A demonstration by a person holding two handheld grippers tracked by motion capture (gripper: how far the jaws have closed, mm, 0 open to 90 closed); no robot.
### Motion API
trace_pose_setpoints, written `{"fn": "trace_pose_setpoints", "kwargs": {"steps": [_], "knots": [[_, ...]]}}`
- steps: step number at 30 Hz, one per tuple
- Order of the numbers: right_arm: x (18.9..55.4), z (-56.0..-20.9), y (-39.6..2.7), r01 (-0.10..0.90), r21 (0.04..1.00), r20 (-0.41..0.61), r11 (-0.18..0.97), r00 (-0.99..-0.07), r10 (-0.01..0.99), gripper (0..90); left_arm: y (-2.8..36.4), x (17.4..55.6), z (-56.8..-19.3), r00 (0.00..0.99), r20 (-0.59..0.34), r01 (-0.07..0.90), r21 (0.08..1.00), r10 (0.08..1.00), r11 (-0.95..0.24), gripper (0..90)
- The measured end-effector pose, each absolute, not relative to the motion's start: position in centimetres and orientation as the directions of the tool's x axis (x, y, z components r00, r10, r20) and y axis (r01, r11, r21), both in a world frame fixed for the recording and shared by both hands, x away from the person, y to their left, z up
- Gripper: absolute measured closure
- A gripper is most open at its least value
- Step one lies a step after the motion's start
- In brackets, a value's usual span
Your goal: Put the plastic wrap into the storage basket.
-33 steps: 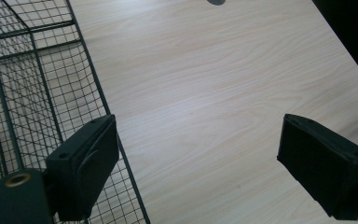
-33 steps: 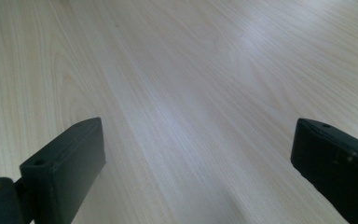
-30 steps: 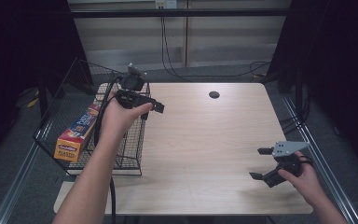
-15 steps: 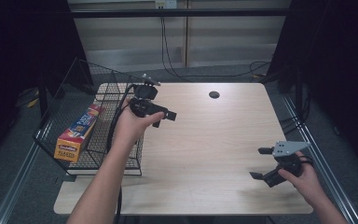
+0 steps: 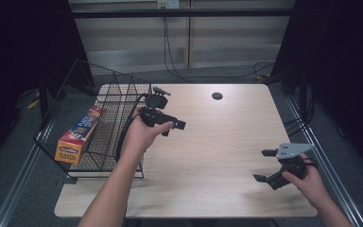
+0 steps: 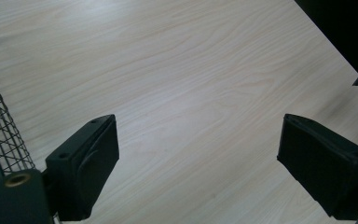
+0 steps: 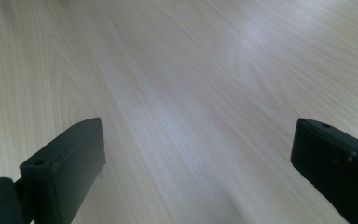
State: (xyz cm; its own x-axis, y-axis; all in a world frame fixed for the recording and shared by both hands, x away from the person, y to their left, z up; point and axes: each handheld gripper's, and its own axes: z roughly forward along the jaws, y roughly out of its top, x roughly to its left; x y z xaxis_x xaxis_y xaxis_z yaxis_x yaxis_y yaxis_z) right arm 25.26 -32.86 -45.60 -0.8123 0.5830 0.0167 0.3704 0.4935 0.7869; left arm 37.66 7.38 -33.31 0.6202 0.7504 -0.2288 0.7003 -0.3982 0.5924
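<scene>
I am holding my left gripper [image 5: 170, 126] wide, empty, beside the wire basket [image 5: 75, 142]; right gripper [image 5: 268, 165] wide too, so I should go slowly.

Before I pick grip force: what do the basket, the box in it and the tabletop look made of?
Basket: thin black wire mesh, likely coated metal, see-through grid. Box: printed cardboard, by its sharp edges and coloured label. Tabletop: pale wood or wood-look laminate, matte with visible grain; which one is unclear.
</scene>
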Motion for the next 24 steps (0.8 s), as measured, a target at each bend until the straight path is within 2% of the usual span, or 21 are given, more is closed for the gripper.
{"fn": "trace_pose_setpoints", "kwargs": {"steps": [11,21,24], "knots": [[25.3,-45.7,-32.8,0.372,0.784,0.015,0.496,-0.811,0.585,2.6,5.6,36.3,-35.8,0.65,-0.256,0.679,0.618,0.716,-0.396,12.5],[25.4,-46.1,-32.8,0.376,0.78,0.013,0.5,-0.809,0.588,2.6,4.5,35.0,-38.6,0.686,-0.225,0.646,0.625,0.692,-0.438,12.7],[25.6,-46.6,-32.7,0.385,0.774,0.015,0.503,-0.806,0.592,2.6,4.3,34.8,-39.7,0.696,-0.243,0.646,0.624,0.676,-0.44,12.6]]}}
